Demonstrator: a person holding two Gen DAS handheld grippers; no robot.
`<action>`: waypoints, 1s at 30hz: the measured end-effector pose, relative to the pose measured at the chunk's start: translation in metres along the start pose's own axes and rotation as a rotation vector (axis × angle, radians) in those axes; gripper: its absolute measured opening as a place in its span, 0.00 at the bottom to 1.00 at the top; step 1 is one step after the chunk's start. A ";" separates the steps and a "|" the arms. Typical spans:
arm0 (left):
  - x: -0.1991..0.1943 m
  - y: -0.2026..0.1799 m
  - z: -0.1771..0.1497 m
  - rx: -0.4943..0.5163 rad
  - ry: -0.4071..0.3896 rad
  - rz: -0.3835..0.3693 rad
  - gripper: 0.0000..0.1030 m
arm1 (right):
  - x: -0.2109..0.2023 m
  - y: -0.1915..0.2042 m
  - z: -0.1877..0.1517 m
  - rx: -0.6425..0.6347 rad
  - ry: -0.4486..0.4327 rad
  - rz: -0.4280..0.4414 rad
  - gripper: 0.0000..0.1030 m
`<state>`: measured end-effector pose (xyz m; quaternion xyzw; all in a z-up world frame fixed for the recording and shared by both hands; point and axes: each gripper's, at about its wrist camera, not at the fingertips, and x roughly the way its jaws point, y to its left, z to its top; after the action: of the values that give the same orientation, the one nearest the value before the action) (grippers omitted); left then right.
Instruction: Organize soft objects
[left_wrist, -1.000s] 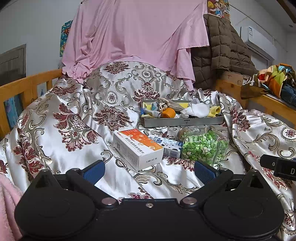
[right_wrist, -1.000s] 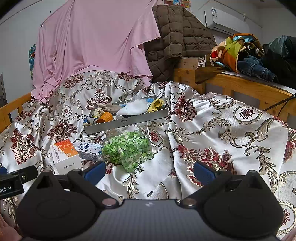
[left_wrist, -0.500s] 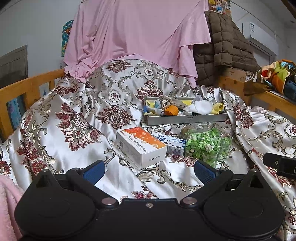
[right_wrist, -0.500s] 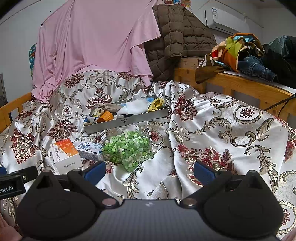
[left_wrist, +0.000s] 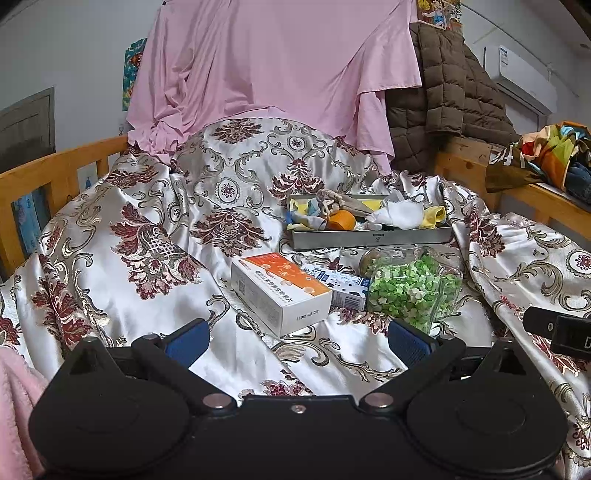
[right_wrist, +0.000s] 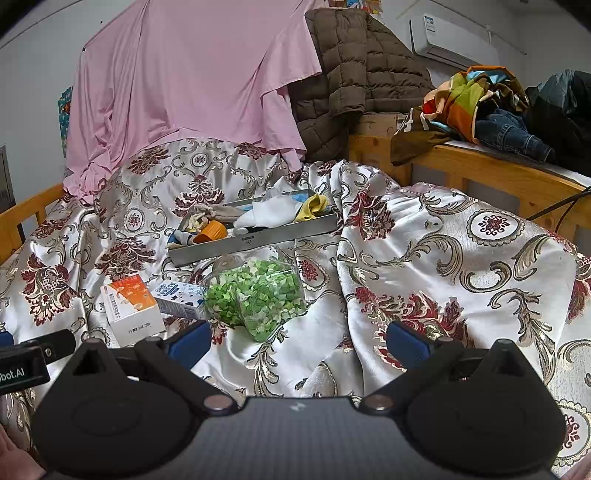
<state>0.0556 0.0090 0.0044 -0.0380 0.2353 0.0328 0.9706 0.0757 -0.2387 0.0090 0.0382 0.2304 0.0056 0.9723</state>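
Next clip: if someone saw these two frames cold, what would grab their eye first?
Probably the clear bag of green pieces, lying on the patterned satin bedspread just ahead of both open, empty grippers. Beside it, to the left, sits the orange-and-white box, with a smaller blue-and-white box between them. Behind them, the metal tray holds a jumble of soft items, and a pink sheet hangs across the back.

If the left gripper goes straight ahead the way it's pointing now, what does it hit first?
Most likely the orange-and-white box, which lies between the open fingers of the left gripper, nearest ahead on the bedspread. The depth is hard to judge, so it might graze the fabric first.
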 end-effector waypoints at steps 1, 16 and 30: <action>0.000 0.000 0.000 0.000 0.001 0.000 0.99 | 0.000 0.000 0.000 0.000 0.000 0.000 1.00; 0.000 0.000 0.000 0.002 0.002 0.003 0.99 | 0.000 0.001 -0.002 -0.001 0.001 0.000 1.00; 0.000 0.000 0.000 0.003 0.001 0.001 0.99 | 0.000 0.001 -0.001 -0.001 0.002 0.000 1.00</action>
<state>0.0558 0.0085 0.0042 -0.0366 0.2358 0.0332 0.9705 0.0750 -0.2374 0.0078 0.0375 0.2314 0.0059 0.9721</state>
